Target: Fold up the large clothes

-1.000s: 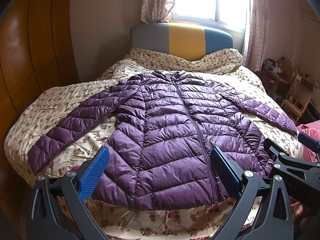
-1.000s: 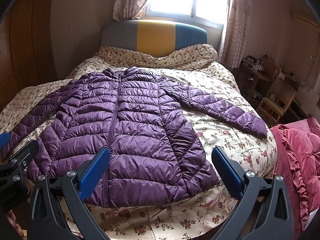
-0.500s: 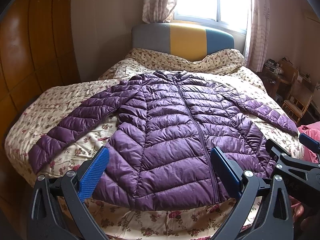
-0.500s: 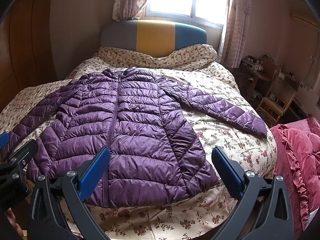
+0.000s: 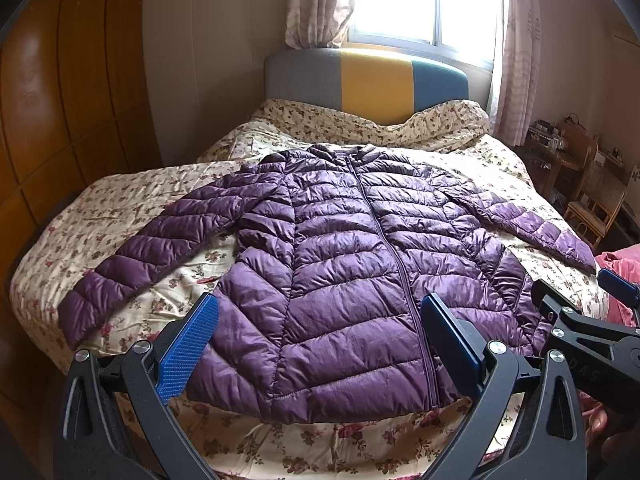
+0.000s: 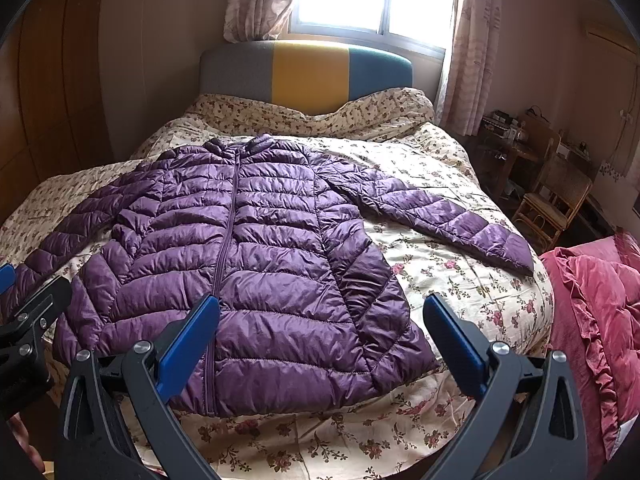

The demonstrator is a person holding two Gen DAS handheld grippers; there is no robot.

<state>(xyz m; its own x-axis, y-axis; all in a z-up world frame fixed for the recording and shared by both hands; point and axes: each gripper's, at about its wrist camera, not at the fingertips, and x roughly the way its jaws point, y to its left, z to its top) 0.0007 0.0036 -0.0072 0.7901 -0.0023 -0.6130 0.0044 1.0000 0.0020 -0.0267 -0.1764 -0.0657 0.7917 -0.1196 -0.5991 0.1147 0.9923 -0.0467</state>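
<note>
Purple jacket (image 5: pixel 344 264) lies flat, zipped, sleeves spread, on the bed (image 5: pixel 120 200). Left gripper (image 5: pixel 316 336) and right gripper (image 6: pixel 320 332) hover over its hem, apparently clear, jaws spread.

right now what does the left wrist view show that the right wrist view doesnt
Only the left wrist view shows the jacket's left sleeve cuff in full, lying flat, and more of the wooden wardrobe.

Only the right wrist view shows the red ruffled quilt in full beside the bed.

Both show the purple puffer jacket spread flat, zipped, on the floral bedspread, the tricolour headboard, the wicker chair, and both open grippers, left gripper and right gripper, holding nothing.
</note>
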